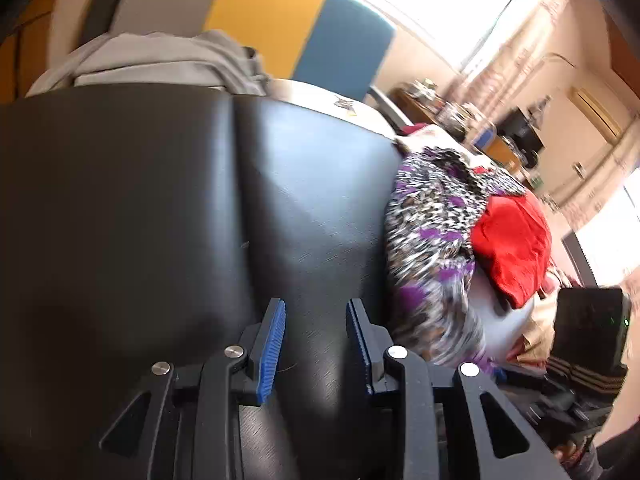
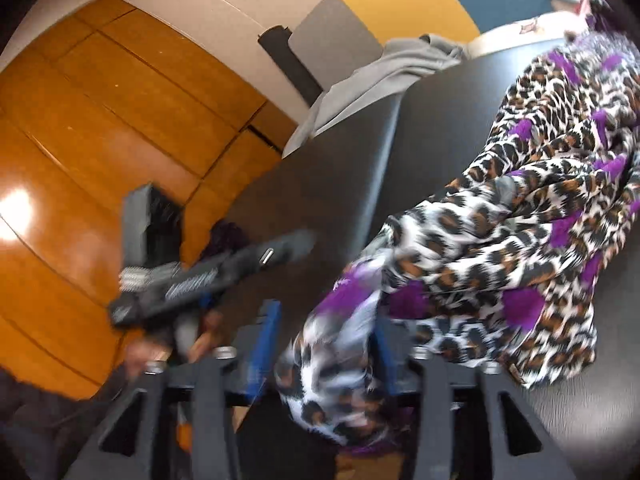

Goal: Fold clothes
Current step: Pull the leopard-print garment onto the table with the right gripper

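Nearest in the right wrist view, the right tongs (image 2: 320,344) stand spread, and a bunched end of the leopard-print garment (image 2: 520,208) hangs between the blue pads without being squeezed, as far as the blur lets me judge. From there the garment runs up and to the right across the dark tabletop (image 2: 340,184), its long axis slanting away from the tongs toward the far right corner. So the right hand is the nearer one by a clear margin; any fresh pinch on that near end looks like its job.

The left tongs (image 1: 316,344) are also spread, with nothing between the ribbed blue pads (image 1: 272,344), and they hover over bare tabletop (image 1: 160,200). The garment (image 1: 436,248) lies to their right, apart from them.

The print cloth looks thin and slippery, crumpled into soft folds, white ground with black and tan spots and purple patches. Behind it sits a red garment (image 1: 512,240), matte and rumpled. The tabletop is smooth, dark and faintly glossy, with a seam running down it. At its far edge lies a folded grey garment (image 1: 160,64), thick and soft, like sweatshirt fleece.
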A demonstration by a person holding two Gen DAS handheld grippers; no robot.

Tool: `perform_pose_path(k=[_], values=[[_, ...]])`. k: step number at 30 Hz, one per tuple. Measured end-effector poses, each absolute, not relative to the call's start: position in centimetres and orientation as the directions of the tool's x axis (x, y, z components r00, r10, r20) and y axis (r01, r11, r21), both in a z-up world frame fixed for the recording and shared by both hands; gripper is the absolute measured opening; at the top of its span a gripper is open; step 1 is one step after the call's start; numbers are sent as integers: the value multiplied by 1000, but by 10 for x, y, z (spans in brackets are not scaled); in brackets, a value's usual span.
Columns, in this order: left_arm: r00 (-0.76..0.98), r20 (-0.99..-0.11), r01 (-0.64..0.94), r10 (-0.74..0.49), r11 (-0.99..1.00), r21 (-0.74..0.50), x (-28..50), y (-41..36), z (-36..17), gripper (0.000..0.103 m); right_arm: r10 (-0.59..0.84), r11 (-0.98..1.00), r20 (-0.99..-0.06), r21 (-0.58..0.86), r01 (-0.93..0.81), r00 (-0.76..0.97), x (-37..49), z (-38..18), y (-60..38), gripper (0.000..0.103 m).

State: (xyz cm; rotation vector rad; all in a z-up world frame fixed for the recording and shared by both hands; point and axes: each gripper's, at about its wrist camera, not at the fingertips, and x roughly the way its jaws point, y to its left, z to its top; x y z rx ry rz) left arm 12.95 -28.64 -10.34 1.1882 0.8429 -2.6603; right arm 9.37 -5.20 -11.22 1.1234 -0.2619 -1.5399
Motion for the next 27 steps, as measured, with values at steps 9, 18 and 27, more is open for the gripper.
perform_pose_path(k=[9,18,27], values=[[-666,-714,153,214,-898,-412,38,-251,-102,34,-830,-468,-555,648,600,-48,68,-99,35,78],[-645,-724,-26,244,-954,-298,-58,-216,-109,36,-658,-732,-485,591,339,-576,-84,-93,83,77],[-532,-793,-14,298,-939,-343,-108,-201,-153,8,-495,-864,-606,419,279,-623,-168,-104,28,4]])
